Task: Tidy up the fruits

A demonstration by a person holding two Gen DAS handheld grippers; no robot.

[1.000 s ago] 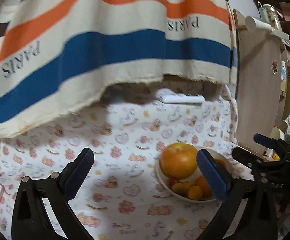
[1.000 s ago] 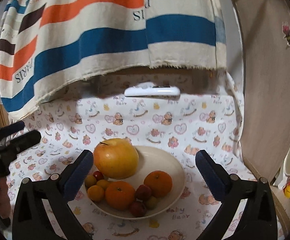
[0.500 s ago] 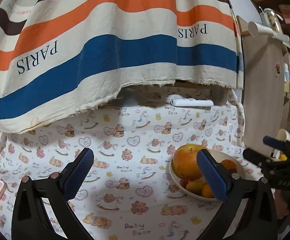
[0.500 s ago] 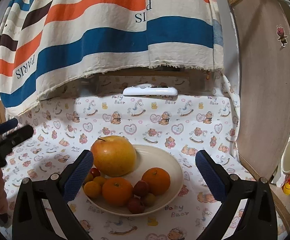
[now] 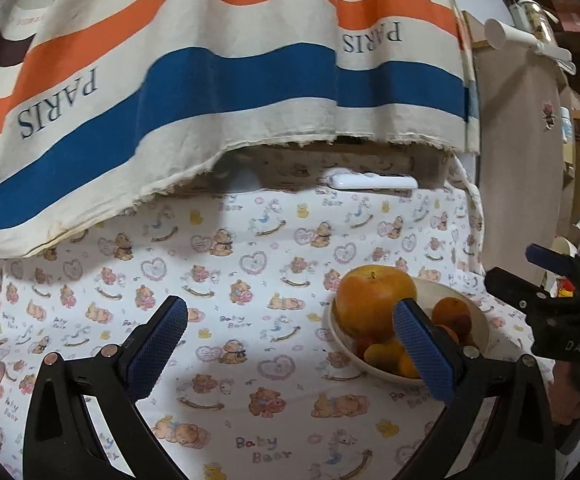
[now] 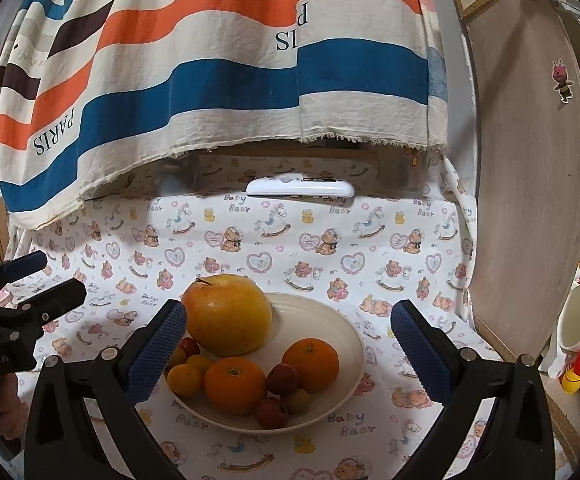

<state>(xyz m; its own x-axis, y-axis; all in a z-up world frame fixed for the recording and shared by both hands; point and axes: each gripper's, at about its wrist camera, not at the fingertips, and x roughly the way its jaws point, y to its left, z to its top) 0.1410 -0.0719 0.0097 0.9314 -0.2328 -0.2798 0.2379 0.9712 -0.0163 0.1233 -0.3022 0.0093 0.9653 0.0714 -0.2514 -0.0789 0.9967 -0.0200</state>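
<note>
Both my grippers, left point(image 5: 290, 344) and right point(image 6: 288, 350), gape empty; the bowl point(image 6: 341, 320) of fruit sits lower centre in the right view; I'd straddle the apple point(image 6: 226, 314) squarely before closing.

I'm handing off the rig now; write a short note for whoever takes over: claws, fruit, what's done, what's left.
Left claw: open, empty, over bare cloth to the left of the bowl.
Right claw: open, empty, facing the bowl head-on.
Fruit: large apple, two oranges, small yellow fruits and small red fruits, all mixed in the one bowl on the tablecloth.
Done: nothing visibly sorted or gripped.
Left: all the organizing; no second container is in view.
</note>
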